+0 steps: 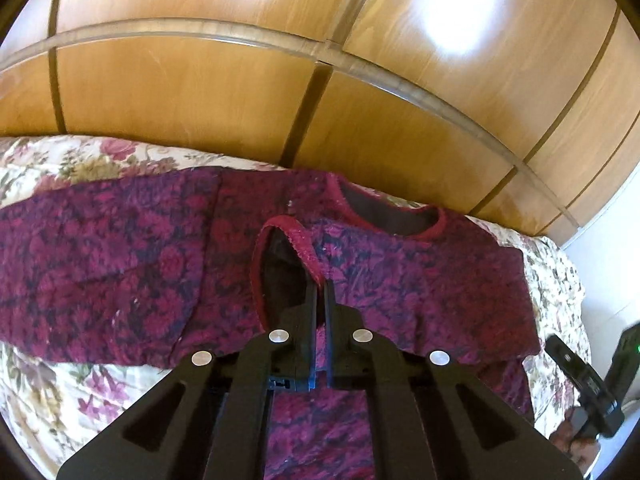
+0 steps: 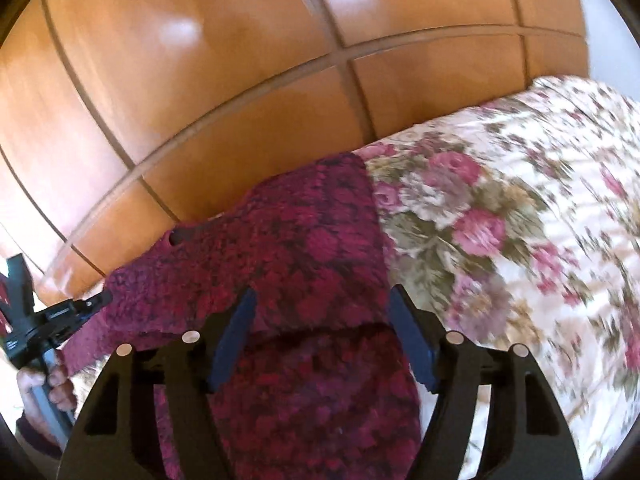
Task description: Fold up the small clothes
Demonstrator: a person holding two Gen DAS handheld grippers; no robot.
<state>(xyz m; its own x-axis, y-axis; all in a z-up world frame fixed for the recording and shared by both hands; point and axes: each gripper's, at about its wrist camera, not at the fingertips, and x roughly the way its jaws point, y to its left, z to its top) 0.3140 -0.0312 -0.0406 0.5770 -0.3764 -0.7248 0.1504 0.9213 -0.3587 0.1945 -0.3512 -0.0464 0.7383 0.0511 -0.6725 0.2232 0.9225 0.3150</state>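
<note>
Backdrop: glossy wooden wardrobe panels (image 1: 200, 92) rise behind the bed (image 1: 60, 160), whose flowered cover carries the work.
Garment: my dark red and purple knitted top (image 1: 120, 260) lies spread across the bed cover, neckline (image 1: 400, 220) toward the wardrobe, one sleeve stretched flat toward the left of the left wrist view.
Left tongs (image 1: 320, 292): closed, pinching a red-trimmed edge of the top, apparently a cuff (image 1: 292, 240), which stands lifted into a loop above the body of the garment.
Right tongs (image 2: 320, 320): jaws apart, straddling a band of the knit near its edge beside the bare flowered cover (image 2: 500, 200); fabric lies between the pads, yet I see no pad pressing on it, so I read this as not yet gripped.
Other view of my left hand (image 2: 52, 388): seen at the left border of the right wrist view, holding the left tool's handle.
Progress: I judge the fold early. One sleeve end appears drawn in over the chest; the other sleeve lies unfolded, and the body has not yet been doubled.
Remaining: bring in the far sleeve, fold the body, flatten.
Writing: small white print on the tools' black housings, too blurred to read; no garment label visible.
</note>
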